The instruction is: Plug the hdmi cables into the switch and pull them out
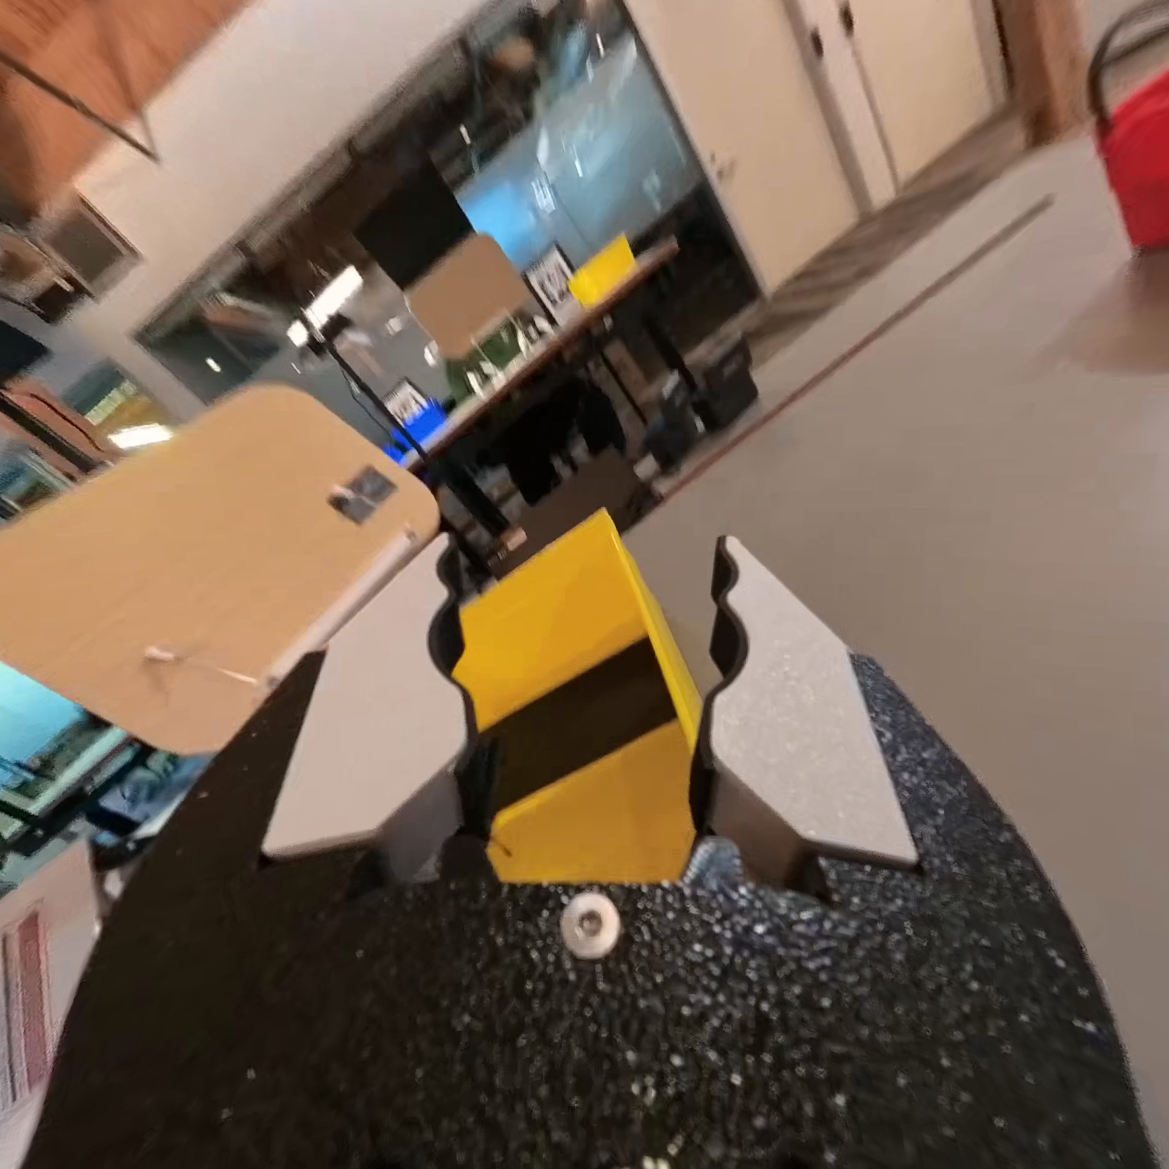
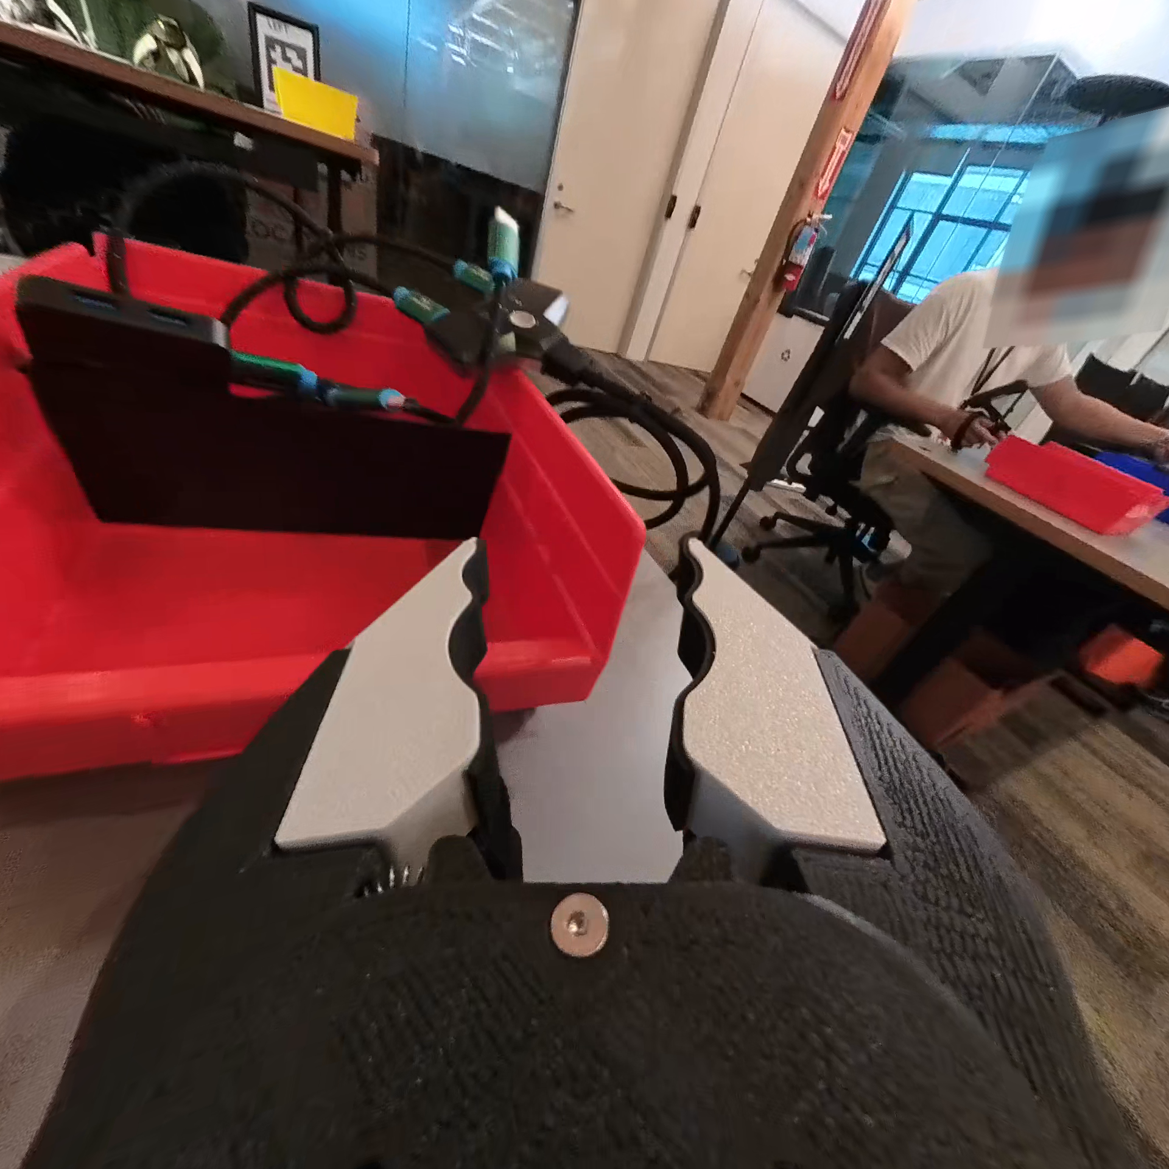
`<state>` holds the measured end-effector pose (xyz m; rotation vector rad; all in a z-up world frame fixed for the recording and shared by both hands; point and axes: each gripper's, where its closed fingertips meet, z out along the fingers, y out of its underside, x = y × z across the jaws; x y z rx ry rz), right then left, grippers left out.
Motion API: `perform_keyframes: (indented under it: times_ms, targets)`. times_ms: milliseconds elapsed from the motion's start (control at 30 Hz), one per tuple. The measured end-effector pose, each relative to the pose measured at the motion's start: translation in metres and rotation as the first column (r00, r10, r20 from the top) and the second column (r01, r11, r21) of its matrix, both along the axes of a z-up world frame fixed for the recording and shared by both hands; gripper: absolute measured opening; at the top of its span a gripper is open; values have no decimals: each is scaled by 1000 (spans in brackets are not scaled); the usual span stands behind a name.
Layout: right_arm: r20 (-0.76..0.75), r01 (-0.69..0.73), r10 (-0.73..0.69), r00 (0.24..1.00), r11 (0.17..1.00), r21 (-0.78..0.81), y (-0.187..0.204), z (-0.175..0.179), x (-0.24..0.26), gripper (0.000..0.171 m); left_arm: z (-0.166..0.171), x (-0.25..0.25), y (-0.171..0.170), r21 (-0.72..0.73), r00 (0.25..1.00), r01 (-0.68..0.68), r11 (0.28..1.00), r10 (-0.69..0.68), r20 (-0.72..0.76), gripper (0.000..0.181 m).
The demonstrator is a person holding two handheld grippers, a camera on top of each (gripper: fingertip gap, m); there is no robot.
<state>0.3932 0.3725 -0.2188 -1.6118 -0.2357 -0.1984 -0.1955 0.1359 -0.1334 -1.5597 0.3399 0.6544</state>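
Observation:
In the right wrist view a small black switch box (image 2: 522, 321) rests at the far right corner of a red bin (image 2: 556, 569). Cables with green and blue plugs (image 2: 420, 305) run to it. A second black box (image 2: 120, 316) with blue ports sits on the bin's left rim, with green plugs (image 2: 272, 373) beside it. My right gripper (image 2: 585, 563) is open and empty, at the bin's near right corner. In the left wrist view my left gripper (image 1: 579, 556) is tilted, and a yellow block with a black band (image 1: 569, 708) fills the gap between its jaws, touching both.
A black divider (image 2: 284, 468) stands in the red bin. Thick black cable loops (image 2: 639, 443) hang past the table's far edge. A person sits at another table (image 2: 1012, 519) with a red bin (image 2: 1069, 481). The left view shows the grey tabletop (image 1: 885, 506) and a red bin (image 1: 1138, 158).

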Motion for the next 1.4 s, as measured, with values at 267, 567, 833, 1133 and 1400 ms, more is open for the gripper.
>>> perform_keyframes:
  times_ms: [267,567,833,1133,1400]
  targets:
    - [-38,-22,18,999,994,-111,22,-24,9,54,-56,-27,11,-237,981,-35,971,79,176,66]
    - [62,-7,21,998,978,-208,13,-30,5,11,-83,-23,15,-314,969,41,949,39,246,43]
    - [-49,-91,82,995,969,-231,19,-38,-12,34,-99,-14,23,-334,966,75,940,15,258,35]
    - [101,-8,30,994,977,-213,25,-45,-16,14,-136,-22,24,-504,969,-27,863,146,198,34]
    - [34,-160,172,985,961,-224,14,-45,-48,5,-137,-24,22,-518,976,-52,854,153,154,35]
